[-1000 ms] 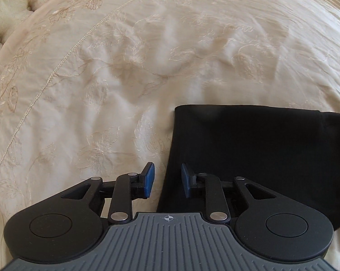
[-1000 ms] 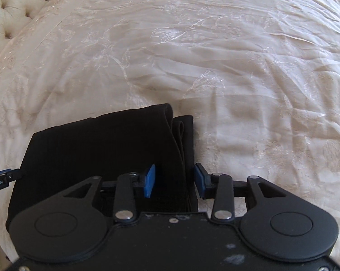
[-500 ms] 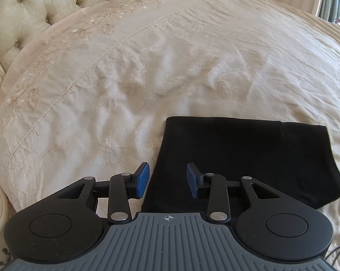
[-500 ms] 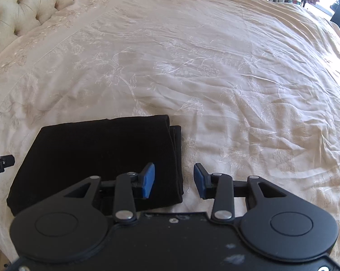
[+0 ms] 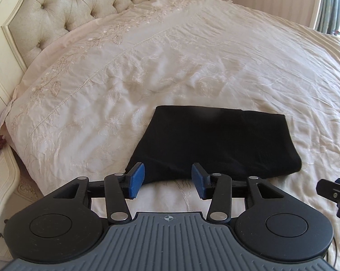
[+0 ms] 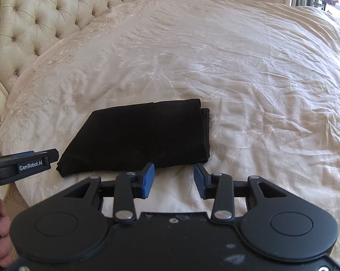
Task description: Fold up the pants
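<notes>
Both tools stood open and empty: the left tool [image 5: 167, 183] and the right tool [image 6: 173, 181] hung just short of the near edge of the pants [image 5: 217, 142]. The pants lay as a compact black rectangle near the bed's [image 5: 215, 56] front edge. Folding looked finished; at most, tidying the offset layers on its right side remained. The tufted headboard [image 6: 45, 22] stood well apart, obstructing nothing.
</notes>
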Available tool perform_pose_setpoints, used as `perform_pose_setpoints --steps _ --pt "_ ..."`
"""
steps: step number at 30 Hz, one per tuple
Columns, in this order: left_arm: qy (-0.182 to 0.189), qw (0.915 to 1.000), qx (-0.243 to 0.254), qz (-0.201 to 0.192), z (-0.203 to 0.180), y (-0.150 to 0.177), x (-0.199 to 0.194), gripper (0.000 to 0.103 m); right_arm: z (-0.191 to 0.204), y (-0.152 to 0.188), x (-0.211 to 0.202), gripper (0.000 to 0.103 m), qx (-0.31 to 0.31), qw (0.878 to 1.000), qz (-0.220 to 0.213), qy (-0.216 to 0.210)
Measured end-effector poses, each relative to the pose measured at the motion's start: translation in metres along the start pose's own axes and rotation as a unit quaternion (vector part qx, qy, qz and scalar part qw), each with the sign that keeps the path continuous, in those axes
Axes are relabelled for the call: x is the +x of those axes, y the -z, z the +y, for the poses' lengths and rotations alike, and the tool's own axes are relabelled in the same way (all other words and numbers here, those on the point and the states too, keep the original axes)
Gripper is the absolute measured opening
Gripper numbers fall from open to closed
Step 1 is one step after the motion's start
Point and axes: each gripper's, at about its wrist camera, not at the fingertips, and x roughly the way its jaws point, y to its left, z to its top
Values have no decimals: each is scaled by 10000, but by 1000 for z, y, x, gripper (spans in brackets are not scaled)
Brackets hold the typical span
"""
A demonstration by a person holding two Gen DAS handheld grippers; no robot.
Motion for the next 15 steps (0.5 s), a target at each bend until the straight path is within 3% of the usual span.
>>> perform_pose_setpoints --steps 15 --pt "-140 9997 174 108 -18 30 -41 45 -5 23 -49 42 56 9992 -381 -55"
